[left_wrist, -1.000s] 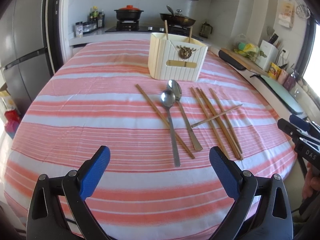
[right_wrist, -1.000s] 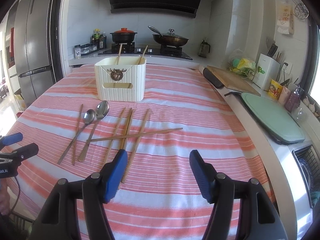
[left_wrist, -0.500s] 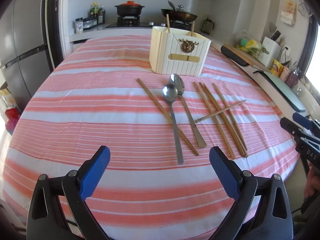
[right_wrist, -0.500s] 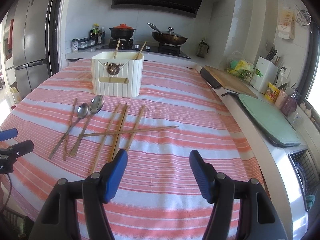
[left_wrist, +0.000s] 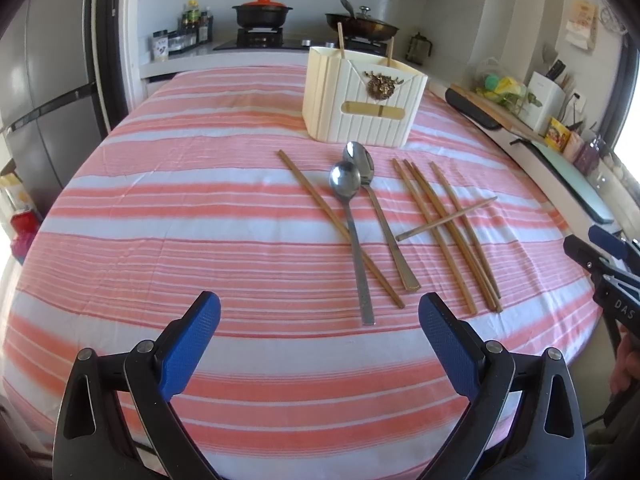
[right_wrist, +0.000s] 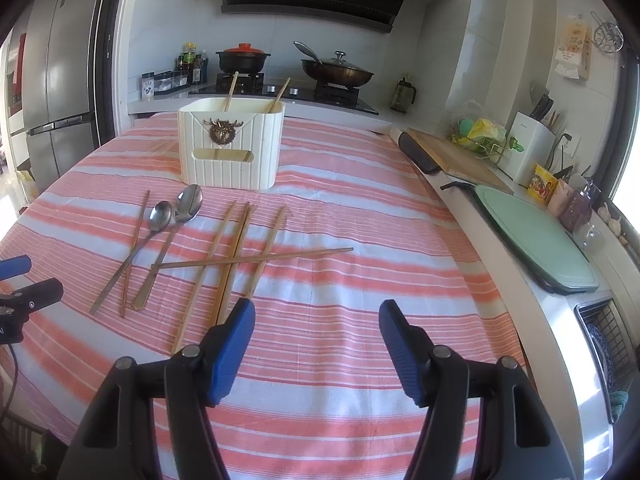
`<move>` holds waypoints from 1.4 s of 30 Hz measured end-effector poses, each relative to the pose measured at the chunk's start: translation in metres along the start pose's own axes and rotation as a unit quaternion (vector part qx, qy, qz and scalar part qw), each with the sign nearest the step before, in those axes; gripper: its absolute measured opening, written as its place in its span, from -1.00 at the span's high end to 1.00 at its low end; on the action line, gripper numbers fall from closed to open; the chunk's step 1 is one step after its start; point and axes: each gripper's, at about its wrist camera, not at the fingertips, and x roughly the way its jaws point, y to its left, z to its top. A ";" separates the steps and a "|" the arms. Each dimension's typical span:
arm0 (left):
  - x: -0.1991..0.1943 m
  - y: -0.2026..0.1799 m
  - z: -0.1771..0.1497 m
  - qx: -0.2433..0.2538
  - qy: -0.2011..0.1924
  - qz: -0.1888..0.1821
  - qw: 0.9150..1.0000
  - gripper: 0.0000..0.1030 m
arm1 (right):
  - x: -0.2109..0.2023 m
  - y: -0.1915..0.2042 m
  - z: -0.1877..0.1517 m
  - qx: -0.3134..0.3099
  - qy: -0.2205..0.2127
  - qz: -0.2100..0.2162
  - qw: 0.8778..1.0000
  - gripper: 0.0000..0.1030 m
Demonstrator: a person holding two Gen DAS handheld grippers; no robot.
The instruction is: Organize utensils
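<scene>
Since a second ago, almost no change: only a slight drift of both views, with the same lay of utensils and the same jaw width on both sides. Means no sorting step is begun; by the look of it, still choosing a first pick

Nearest, at 6 o'clock in the left view: left gripper [left_wrist: 319, 304], spread wide, empty, clear of the cloth [left_wrist: 160, 240]. At 3 o'clock, edging into view: right gripper [right_wrist: 318, 308], likewise spread, about mid-width, holding and touching nothing, with the chopstick ends just past its left pad [right_wrist: 234, 344]

Farther, at 12 to 1 o'clock: two spoons [left_wrist: 352, 240] side by side, bowls toward the holder, the steel one lying across a lone chopstick [left_wrist: 308, 188]. At 1 to 2 o'clock: three chopsticks [left_wrist: 440, 236] roughly parallel, with a fourth [left_wrist: 476, 206] laid crosswise over them

Farthest, at 12 o'clock: cream holder [left_wrist: 360, 108], upright, with two sticks [left_wrist: 341, 40] already standing in it. Leaves the six loose pieces well short of it, all still to go in
</scene>
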 end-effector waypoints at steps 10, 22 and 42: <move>0.001 0.004 0.000 -0.005 0.002 0.001 1.000 -0.93 | 0.018 -0.001 0.003 0.038 0.009 0.083 0.996 -0.28; -0.004 0.022 -0.001 -0.025 -0.005 0.008 1.000 -0.93 | 0.142 0.006 0.010 0.272 0.137 0.281 0.910 0.26; 0.018 0.024 0.005 -0.018 0.017 0.011 1.000 -0.93 | 0.168 -0.036 0.021 0.351 0.173 0.273 0.879 0.98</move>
